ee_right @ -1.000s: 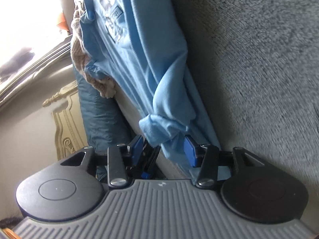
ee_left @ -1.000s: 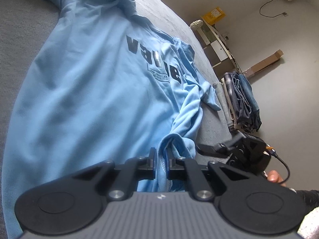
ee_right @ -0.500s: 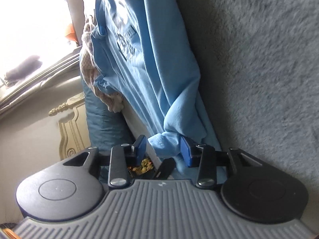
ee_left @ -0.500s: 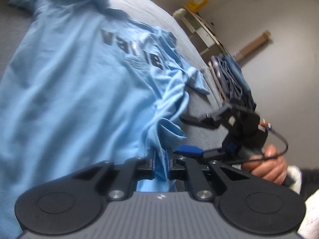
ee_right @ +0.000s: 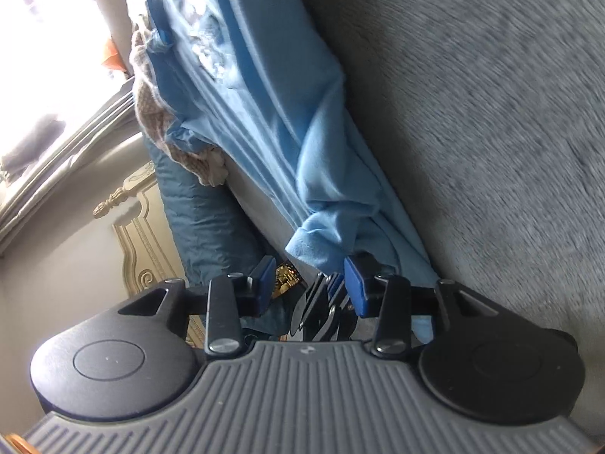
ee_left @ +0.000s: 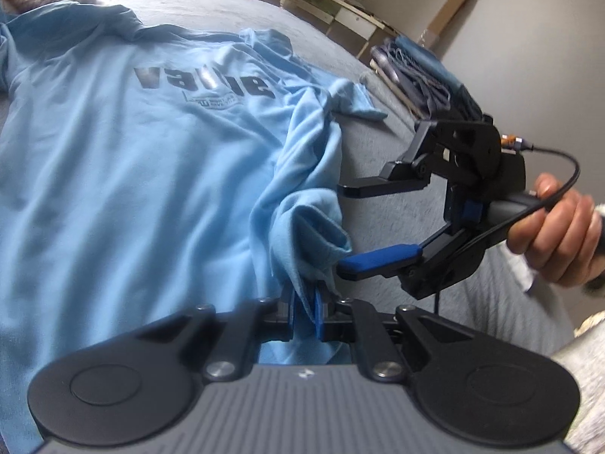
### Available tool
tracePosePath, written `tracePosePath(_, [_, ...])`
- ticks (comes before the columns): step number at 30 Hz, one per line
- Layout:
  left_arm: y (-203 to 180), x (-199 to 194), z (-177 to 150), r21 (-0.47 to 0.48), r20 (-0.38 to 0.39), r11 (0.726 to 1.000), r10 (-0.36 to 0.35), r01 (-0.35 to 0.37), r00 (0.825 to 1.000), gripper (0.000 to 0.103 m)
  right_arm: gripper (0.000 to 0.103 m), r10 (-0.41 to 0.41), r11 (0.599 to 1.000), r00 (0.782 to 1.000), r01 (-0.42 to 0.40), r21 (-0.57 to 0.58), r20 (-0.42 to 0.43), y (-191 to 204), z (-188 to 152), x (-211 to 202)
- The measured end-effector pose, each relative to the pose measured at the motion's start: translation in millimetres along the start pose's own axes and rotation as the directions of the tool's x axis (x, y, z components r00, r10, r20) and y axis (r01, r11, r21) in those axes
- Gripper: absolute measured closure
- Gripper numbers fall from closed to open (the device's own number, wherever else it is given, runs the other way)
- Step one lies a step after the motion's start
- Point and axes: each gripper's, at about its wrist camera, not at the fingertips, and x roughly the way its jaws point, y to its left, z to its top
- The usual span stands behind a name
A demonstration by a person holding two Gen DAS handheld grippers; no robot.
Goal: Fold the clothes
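A light blue T-shirt [ee_left: 132, 151] with dark lettering lies spread on a grey bed cover [ee_left: 378, 159]. My left gripper [ee_left: 302, 314] is shut on a bunched fold at the shirt's near right edge. My right gripper [ee_left: 340, 229] comes in from the right, held by a hand [ee_left: 552, 227]. It stands open, one finger above and one below the tip of that bunch. In the right wrist view the shirt [ee_right: 264, 94] runs away up the frame. Its bunched end hangs just ahead of the right gripper [ee_right: 310, 280], and the left gripper [ee_right: 325, 299] shows as dark fingers between the blue pads.
A stack of folded dark clothes [ee_left: 423, 72] sits at the bed's far right, with a pale shelf [ee_left: 332, 11] and a cardboard box [ee_left: 450, 3] behind. A knitted beige cloth [ee_right: 151, 113], a blue pillow [ee_right: 204, 219] and a carved headboard [ee_right: 143, 234] lie past the shirt's collar end.
The left wrist view has rolled and shifted with the fold still gripped. The right gripper and hand now show larger, close to the bunch. The right jaws have narrowed slightly.
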Motion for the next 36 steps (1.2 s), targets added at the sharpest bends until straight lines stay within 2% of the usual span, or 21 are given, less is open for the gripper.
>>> tracePosePath(5, [0.1, 1.8, -2.9, 0.022, -0.004, 1.0, 0.008, -0.008, 1.0, 0.094, 0.063, -0.011, 1.0, 1.0, 0.012, 0.023, -0.028, -6.9, 0.0, 8.4])
tracePosePath(16, [-0.7, 3.3, -2.4, 0.03, -0.008, 0.999, 0.01, -0.01, 1.0, 0.093, 0.068, -0.012, 0.999, 0.998, 0.014, -0.032, 0.067, -5.0, 3.5, -0.8])
tracePosePath(18, [-2.0, 3.0, -2.8, 0.034, -0.008, 0.999, 0.014, -0.014, 1.0, 0.092, 0.075, -0.029, 0.999, 0.997, 0.032, -0.039, 0.073, -3.9, 5.1, 3.3])
tracePosePath(20, [-3.6, 2.4, -3.0, 0.034, -0.008, 0.999, 0.02, -0.02, 1.0, 0.091, 0.088, -0.047, 0.996, 0.995, 0.053, -0.067, 0.09, -1.1, 5.1, 4.5])
tracePosePath(22, [-5.3, 1.5, -3.1, 0.033, -0.007, 0.999, 0.027, -0.026, 1.0, 0.09, 0.096, -0.06, 0.991, 0.992, 0.073, -0.113, 0.111, 4.6, 3.7, 2.9])
tracePosePath(24, [-6.6, -2.0, -2.6, 0.026, -0.007, 0.999, 0.031, -0.031, 1.0, 0.088, 0.099, -0.073, 0.976, 0.989, 0.098, -0.194, 0.13, 15.0, -1.1, -3.5])
tracePosePath(27, [-6.4, -18.9, 0.0, 0.004, 0.015, 1.0, 0.022, -0.022, 1.0, 0.075, 0.1, -0.108, 0.925, 0.981, 0.159, -0.345, 0.162, 37.1, -14.8, -20.7])
tracePosePath(29, [-5.0, -36.4, 1.8, -0.013, 0.045, 1.0, 0.02, -0.019, 0.999, 0.061, 0.1, -0.147, 0.873, 0.971, 0.218, -0.436, 0.191, 51.5, -28.9, -39.0])
tracePosePath(30, [-3.4, -46.9, 1.6, -0.022, 0.066, 1.0, 0.018, -0.017, 0.998, 0.059, 0.1, -0.17, 0.842, 0.964, 0.25, -0.477, 0.205, 58.0, -36.6, -48.7])
tracePosePath(33, [7.0, -75.2, -0.2, -0.073, 0.095, 0.997, 0.009, -0.002, 0.995, 0.054, 0.1, -0.271, 0.73, 0.928, 0.371, -0.574, 0.256, 73.1, -62.8, -79.0])
tracePosePath(36, [21.7, -93.4, -5.9, -0.124, 0.082, 0.992, 0.042, -0.032, 0.996, 0.054, 0.101, -0.365, 0.613, 0.877, 0.48, -0.627, 0.313, 82.1, -87.6, -110.6])
